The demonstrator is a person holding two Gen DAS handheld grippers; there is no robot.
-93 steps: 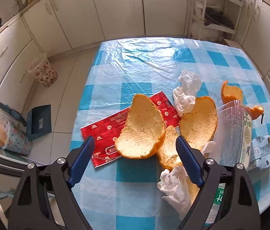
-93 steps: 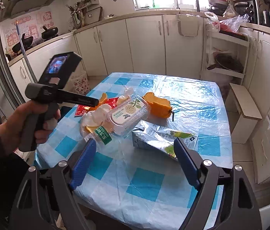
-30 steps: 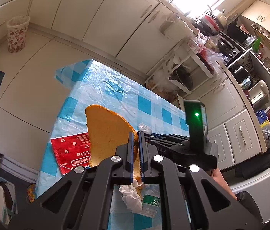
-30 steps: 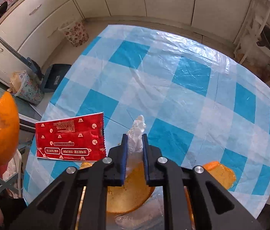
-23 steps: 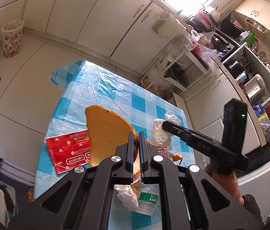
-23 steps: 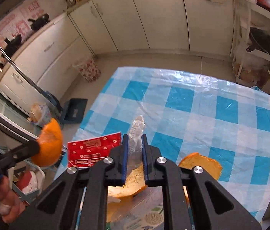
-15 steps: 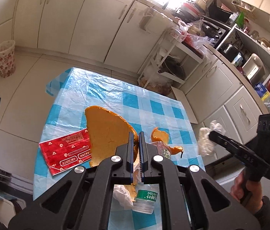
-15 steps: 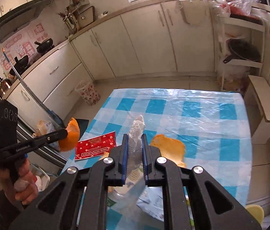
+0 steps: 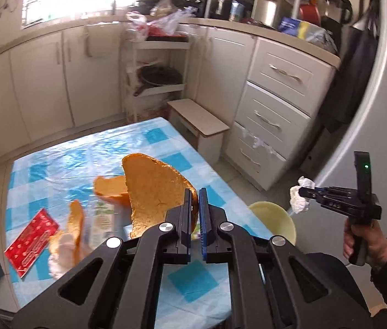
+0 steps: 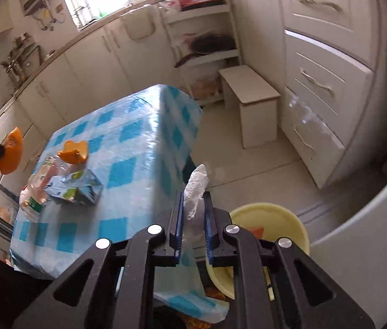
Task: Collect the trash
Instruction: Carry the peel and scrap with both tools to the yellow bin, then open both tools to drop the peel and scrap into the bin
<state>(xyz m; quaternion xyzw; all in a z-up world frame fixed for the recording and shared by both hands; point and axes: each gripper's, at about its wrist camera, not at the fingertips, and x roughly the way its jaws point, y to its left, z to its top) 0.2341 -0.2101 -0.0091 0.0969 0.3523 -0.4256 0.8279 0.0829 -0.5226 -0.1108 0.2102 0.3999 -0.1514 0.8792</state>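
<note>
The right gripper (image 10: 192, 211) is clamped on a white tissue (image 10: 195, 189) just above the yellow bin (image 10: 289, 219), ready to drop. The left gripper (image 9: 195, 205) grips a big orange peel (image 9: 155, 189) over the surface (image 9: 64, 161). Left there: carton (image 10: 75, 187), bottle (image 10: 33, 200), 1 red wrapper (image 9: 30, 242), more peel (image 10: 72, 152).
</note>
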